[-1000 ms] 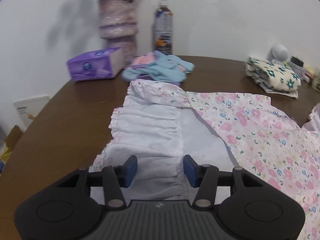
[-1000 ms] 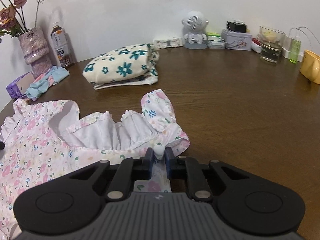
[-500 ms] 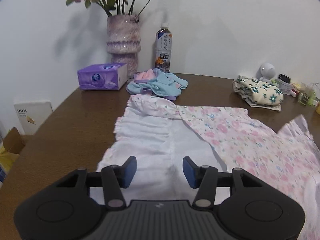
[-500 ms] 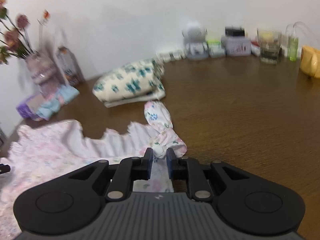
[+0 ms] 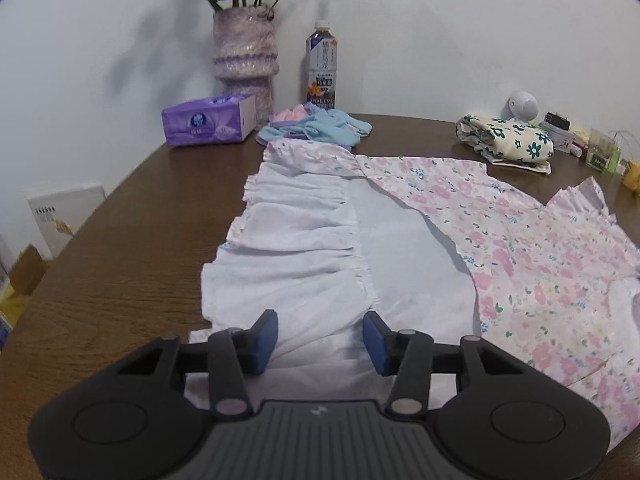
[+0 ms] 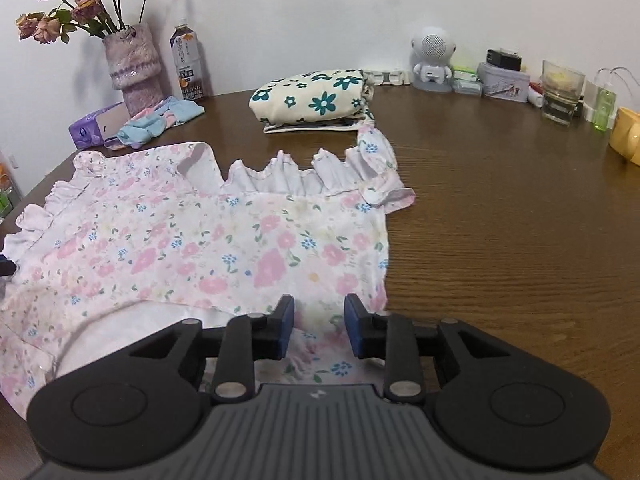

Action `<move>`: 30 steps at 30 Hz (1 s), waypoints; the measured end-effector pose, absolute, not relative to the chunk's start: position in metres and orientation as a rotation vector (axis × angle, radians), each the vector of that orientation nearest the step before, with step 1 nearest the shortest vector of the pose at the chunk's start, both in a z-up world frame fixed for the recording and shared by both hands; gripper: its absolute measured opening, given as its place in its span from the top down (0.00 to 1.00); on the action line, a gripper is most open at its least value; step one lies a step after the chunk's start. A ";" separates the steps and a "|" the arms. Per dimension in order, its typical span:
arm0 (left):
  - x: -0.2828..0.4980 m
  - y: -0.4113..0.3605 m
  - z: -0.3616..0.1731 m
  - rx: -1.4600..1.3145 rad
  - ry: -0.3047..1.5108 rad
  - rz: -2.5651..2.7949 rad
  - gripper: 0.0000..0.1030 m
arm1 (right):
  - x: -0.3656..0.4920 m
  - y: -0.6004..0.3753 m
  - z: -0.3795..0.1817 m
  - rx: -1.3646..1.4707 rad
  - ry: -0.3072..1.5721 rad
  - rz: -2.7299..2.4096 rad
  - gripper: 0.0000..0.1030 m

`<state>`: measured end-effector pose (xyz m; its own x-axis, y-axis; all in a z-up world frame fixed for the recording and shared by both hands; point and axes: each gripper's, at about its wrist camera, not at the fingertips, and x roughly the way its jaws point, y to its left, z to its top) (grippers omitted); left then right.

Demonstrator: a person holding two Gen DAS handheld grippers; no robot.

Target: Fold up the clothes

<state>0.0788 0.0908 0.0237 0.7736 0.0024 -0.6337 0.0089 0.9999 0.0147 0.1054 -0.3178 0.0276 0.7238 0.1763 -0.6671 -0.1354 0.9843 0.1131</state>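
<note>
Left wrist view, garment: a pink floral cotton dress with a white ruffled lining lay spread on the brown wooden table, its near hem turned back so the white underside showed.
Left wrist view, fingers: the left gripper hung over that white hem, jaws apart and closing, pinching nothing I could see.
Left wrist view, background: a purple tissue box, a lilac vase of dried roses and a bottled tea stood at the far edge.
Right wrist view, garment: the dress's floral side faced up, one ruffled sleeve lying out toward the folded cream cloth with teal flowers.
Right wrist view, fingers: the right gripper sat above the dress's near edge, jaws opening, with cloth beneath but none clamped.
Progress: one piece looked already folded; this dress seemed barely begun, with one flap turned over and the sleeves and body left to fold.
</note>
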 end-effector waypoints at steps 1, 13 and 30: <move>0.078 0.091 0.024 0.005 0.686 0.006 0.55 | 0.104 -0.319 0.027 0.058 0.734 0.165 0.79; 0.020 0.096 0.035 -0.034 0.625 -0.036 0.52 | 0.047 -0.292 0.051 0.030 0.592 0.194 0.72; 0.007 0.101 0.015 -0.050 0.583 -0.022 0.48 | 0.026 -0.303 0.013 0.067 0.596 0.135 0.78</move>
